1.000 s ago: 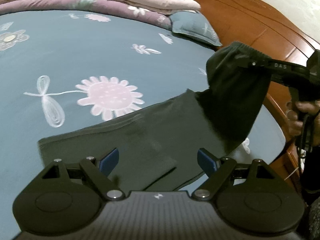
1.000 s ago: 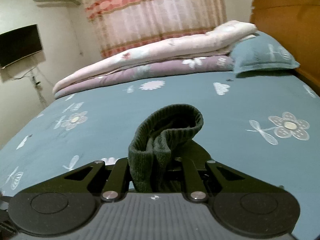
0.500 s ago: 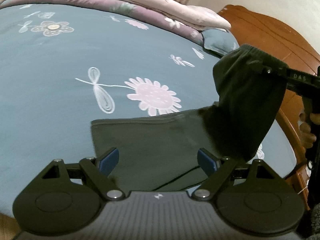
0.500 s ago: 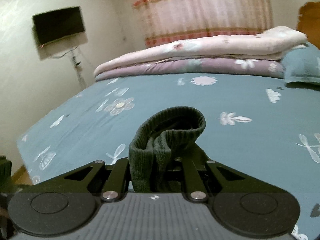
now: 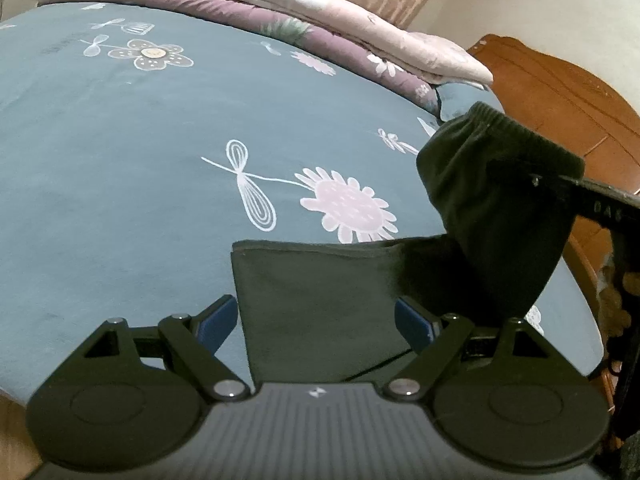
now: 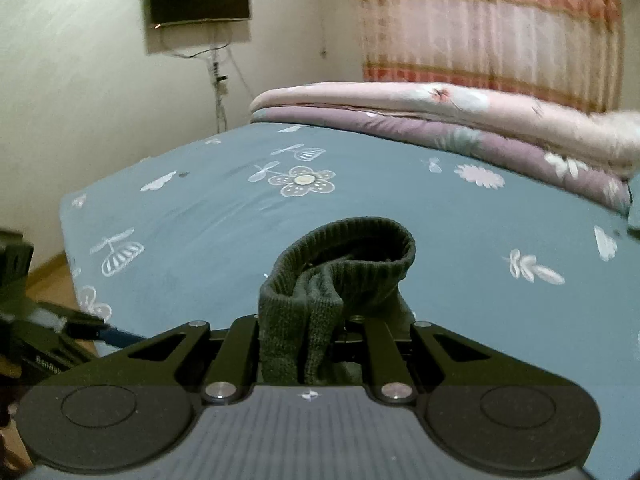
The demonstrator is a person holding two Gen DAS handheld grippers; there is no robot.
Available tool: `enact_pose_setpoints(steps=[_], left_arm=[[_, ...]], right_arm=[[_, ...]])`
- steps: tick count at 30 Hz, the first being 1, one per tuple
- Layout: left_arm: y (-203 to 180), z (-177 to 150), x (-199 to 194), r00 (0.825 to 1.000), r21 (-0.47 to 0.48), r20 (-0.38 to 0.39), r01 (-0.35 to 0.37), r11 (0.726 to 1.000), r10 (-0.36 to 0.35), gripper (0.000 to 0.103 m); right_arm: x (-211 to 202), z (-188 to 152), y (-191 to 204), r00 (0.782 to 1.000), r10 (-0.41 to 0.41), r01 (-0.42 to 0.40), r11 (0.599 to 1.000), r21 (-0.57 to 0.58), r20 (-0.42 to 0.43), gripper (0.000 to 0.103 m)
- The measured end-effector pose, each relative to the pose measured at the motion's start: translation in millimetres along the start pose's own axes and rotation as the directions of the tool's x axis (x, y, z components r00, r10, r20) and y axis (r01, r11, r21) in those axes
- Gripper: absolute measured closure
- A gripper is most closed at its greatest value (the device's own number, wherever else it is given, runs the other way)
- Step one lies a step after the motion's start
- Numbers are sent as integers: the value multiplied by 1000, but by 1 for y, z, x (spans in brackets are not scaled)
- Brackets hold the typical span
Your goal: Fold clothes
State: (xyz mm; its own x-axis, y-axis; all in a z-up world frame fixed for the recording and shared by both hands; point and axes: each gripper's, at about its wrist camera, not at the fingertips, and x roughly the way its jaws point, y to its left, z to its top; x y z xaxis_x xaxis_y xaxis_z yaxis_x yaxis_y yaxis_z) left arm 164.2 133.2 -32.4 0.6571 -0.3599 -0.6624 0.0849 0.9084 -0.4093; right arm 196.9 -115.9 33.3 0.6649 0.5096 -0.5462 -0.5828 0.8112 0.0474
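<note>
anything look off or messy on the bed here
Nothing stands out. The dark garment lies partly flat on the bed, its ribbed end lifted in the shut right tool. The folded quilts are stacked neatly. The left tool is open.

Dim, warm indoor light; strong fisheye bending and dark corners; curtain (image 6: 488, 32) blurred; soft shadows throughout.
</note>
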Motion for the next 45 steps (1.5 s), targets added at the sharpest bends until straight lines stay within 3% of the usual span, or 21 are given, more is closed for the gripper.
enact_pose_setpoints(steps=[10, 23, 27, 29, 32, 33, 34, 37, 38, 41, 43, 45], left_arm=[[9, -4, -7, 999, -27, 10, -47, 999, 47, 17], [29, -13, -17, 995, -89, 13, -100, 991, 102, 17], [37, -13, -19, 993, -109, 15, -113, 988, 116, 17], [41, -13, -20, 992, -118, 17, -119, 986, 122, 17], [44, -12, -21, 992, -129, 23, -120, 984, 124, 17], [45, -12, -22, 992, -133, 25, -120, 984, 125, 17], [45, -12, -22, 992, -134, 27, -121, 984, 125, 17], [45, -10, -22, 991, -135, 32, -122, 983, 127, 17], [45, -9, -21, 991, -135, 35, -121, 983, 127, 17], [45, -7, -19, 992, -136, 40, -116, 984, 123, 17], [44, -7, -18, 992, -131, 37, -113, 985, 118, 17], [43, -6, -17, 993, -124, 34, -109, 986, 114, 17]], right_arm=[[13, 1, 40, 1000, 17, -16, 985, -174, 1, 86], [98, -56, 110, 986, -42, -45, 866, -497, -162, 86], [102, -58, 114, 980, -2, -96, 872, -481, -200, 85], [104, -59, 116, 976, 18, -122, 873, -472, -219, 78], [107, -61, 119, 968, 54, -164, 876, -453, -246, 60], [104, -58, 116, 961, 101, -205, 884, -419, -256, 49], [100, -54, 110, 950, 168, -260, 893, -368, -262, 46], [89, -42, 89, 903, 347, -398, 897, -193, -252, 45], [86, -38, 82, 900, 363, -406, 900, -158, -241, 45], [86, -29, 66, 906, 348, -381, 919, -105, -241, 50], [93, -29, 58, 912, 313, -349, 932, -96, -266, 67], [97, -35, 56, 901, 320, -355, 932, -71, -292, 67]])
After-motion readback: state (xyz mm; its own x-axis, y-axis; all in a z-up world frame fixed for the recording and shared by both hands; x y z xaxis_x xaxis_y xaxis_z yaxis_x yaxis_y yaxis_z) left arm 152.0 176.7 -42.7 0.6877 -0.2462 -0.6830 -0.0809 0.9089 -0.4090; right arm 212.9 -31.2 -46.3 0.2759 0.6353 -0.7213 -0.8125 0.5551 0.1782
